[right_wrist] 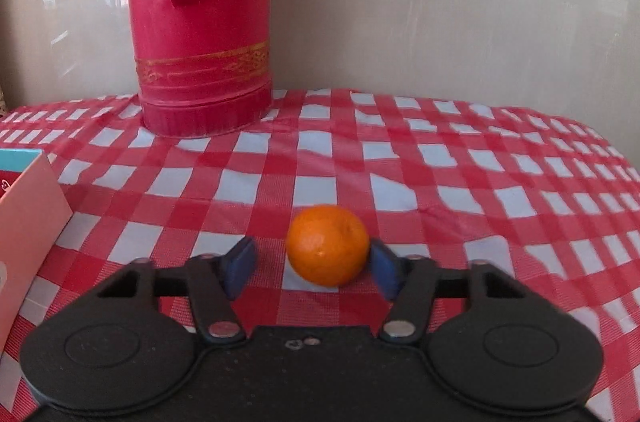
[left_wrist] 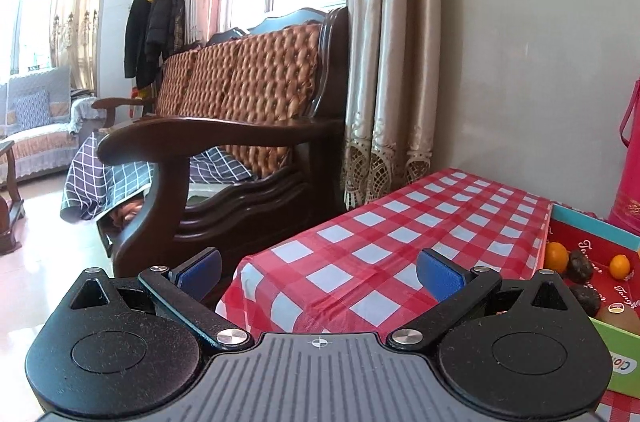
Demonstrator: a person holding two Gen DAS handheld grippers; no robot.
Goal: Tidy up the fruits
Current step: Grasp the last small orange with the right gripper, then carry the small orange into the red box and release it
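Left wrist view: left gripper (left_wrist: 318, 268) is released, blue pads wide apart, nothing between them, hanging over the near corner of the table (left_wrist: 400, 234) with its red-and-white checked cloth. At right edge an open box (left_wrist: 592, 222), red inside with a pale script word repeated on the lining, too small to read; green outer wall shows cut-off letters "Clo". In the box: two oranges (left_wrist: 557, 257), dark round fruits (left_wrist: 580, 264), and a brown fruit with a small sticker (left_wrist: 616, 318), label unreadable. Red flask (left_wrist: 630, 158) behind the box. Wooden sofa (left_wrist: 224, 142) beside the table. Right wrist view: right gripper (right_wrist: 314, 268) partly closed around an orange (right_wrist: 328, 245) lying on the checked cloth; right pad touches the fruit, left pad stands clear of it, so no full grasp. Flask with gold band stands behind, well apart. Box corner at left edge, print unreadable.
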